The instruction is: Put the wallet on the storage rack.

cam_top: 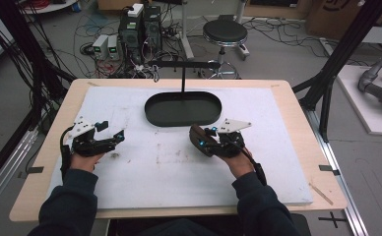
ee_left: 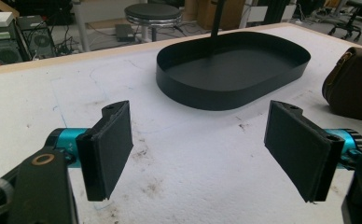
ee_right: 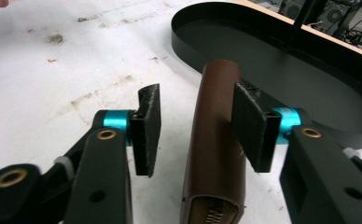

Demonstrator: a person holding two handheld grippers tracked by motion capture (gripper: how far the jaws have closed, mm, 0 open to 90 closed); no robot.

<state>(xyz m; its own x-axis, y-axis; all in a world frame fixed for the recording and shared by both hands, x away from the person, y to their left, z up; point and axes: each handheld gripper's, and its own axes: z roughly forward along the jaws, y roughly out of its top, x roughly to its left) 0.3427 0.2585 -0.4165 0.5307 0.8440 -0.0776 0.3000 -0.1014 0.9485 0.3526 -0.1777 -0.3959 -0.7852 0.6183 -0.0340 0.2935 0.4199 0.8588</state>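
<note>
Brown pouch [ee_right: 216, 140] standing on its narrow edge on the white worktop [cam_top: 179, 172], just beside the black oval tray [cam_top: 183, 123] but outside it, zip end nearest the camera in the right gripper view. Flanked by the jaws of the right gripper [ee_right: 195, 100], which stand partly spread: one pad plainly apart from the leather with bare worktop showing in the gap, the other at or just against the opposite face, so no pinch on it. Left gripper [ee_left: 200, 121] well apart at the other side of the worktop, jaws spread wide around nothing, too far off to steady anything. Main risk, judging from this: toppling. Tall and thin on a small footprint, with support on one side at most, so likely to fall flat toward the open gap at the slightest nudge. Could also be dragged or twisted if the hand draws back while the near pad rubs the leather. Closing again off-centre might shove it sideways before the far pad arrives, perhaps against the tray wall. If meant for the tray, a low lift could catch that wall, and the thin post [cam_top: 182, 81] rising from the tray could foul the hand.
</note>
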